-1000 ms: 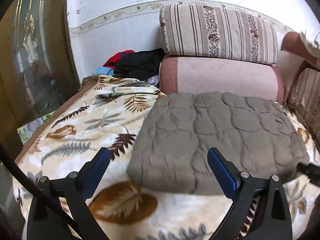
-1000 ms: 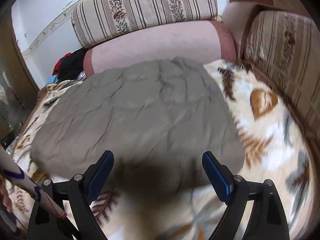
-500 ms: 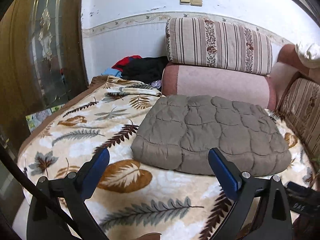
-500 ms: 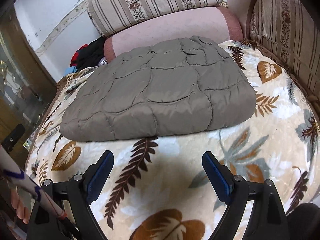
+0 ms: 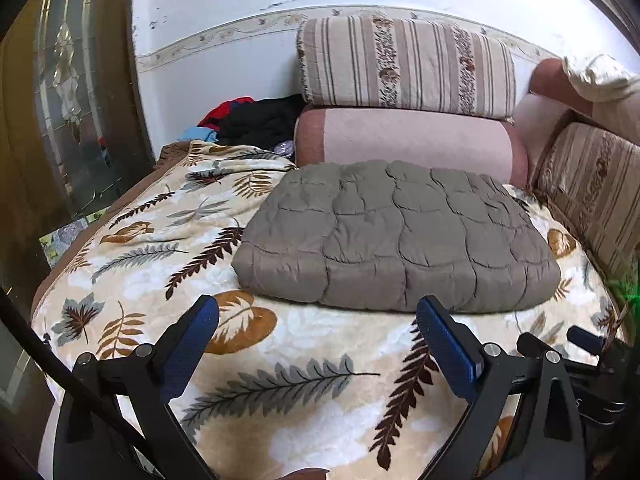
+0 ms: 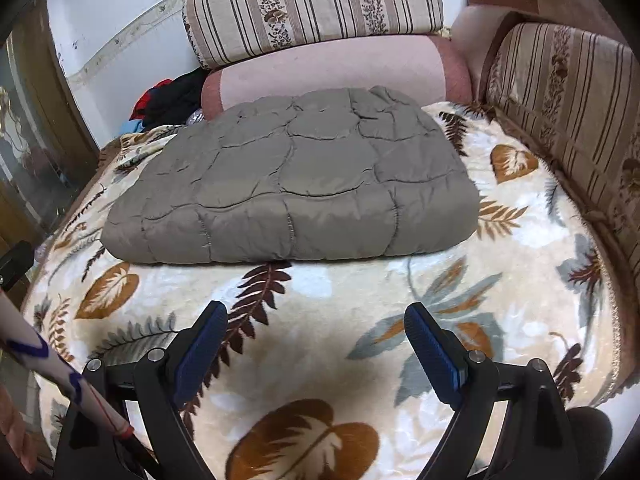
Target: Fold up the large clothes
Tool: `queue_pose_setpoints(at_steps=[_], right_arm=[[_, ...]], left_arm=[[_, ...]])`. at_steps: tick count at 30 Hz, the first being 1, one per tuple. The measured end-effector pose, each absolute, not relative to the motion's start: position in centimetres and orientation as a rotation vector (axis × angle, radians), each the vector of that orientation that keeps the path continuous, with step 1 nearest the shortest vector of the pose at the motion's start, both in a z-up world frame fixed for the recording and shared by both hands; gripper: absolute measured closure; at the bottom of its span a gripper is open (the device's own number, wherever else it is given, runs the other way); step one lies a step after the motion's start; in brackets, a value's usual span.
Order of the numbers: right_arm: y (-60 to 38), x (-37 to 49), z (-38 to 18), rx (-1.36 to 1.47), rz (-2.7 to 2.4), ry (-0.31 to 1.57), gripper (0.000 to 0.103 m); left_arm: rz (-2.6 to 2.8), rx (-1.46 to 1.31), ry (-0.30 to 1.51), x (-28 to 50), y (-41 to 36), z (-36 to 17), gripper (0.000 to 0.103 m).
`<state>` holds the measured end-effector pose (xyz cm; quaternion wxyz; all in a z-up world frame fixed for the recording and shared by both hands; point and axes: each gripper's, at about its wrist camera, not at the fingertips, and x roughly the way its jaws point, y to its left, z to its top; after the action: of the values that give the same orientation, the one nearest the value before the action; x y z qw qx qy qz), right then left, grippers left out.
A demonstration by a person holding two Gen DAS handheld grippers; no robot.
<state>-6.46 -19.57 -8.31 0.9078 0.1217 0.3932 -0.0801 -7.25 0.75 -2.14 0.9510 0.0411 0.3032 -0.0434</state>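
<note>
A grey-brown quilted garment [image 5: 396, 236] lies folded into a thick rectangle on the leaf-patterned blanket [image 5: 160, 240], near the pink bolster. It also shows in the right wrist view [image 6: 296, 192]. My left gripper [image 5: 316, 312] is open and empty, held back from the garment's near edge. My right gripper [image 6: 316, 320] is open and empty, also short of the garment, above the blanket [image 6: 480, 288].
A striped cushion [image 5: 404, 68] sits on a pink bolster [image 5: 408, 144] at the back. A striped side cushion [image 6: 568, 112] lines the right. A pile of dark and red clothes [image 5: 256, 124] lies back left. A glass-panelled door [image 5: 68, 100] stands on the left.
Both grippers have pulled back and up from the folded garment, which now looks smaller and farther. Both stayed open. The garment has not moved.
</note>
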Motion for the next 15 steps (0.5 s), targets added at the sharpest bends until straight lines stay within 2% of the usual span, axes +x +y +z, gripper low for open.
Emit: queue_pose_setpoints(at_steps=[15], right_arm=[[-18.9,-5.9,-9.5,0.175,-0.213,0.838,0.01]], left_arm=[[-0.178,0.068,0.744,-6.6,-0.4,-4.7,0.004]])
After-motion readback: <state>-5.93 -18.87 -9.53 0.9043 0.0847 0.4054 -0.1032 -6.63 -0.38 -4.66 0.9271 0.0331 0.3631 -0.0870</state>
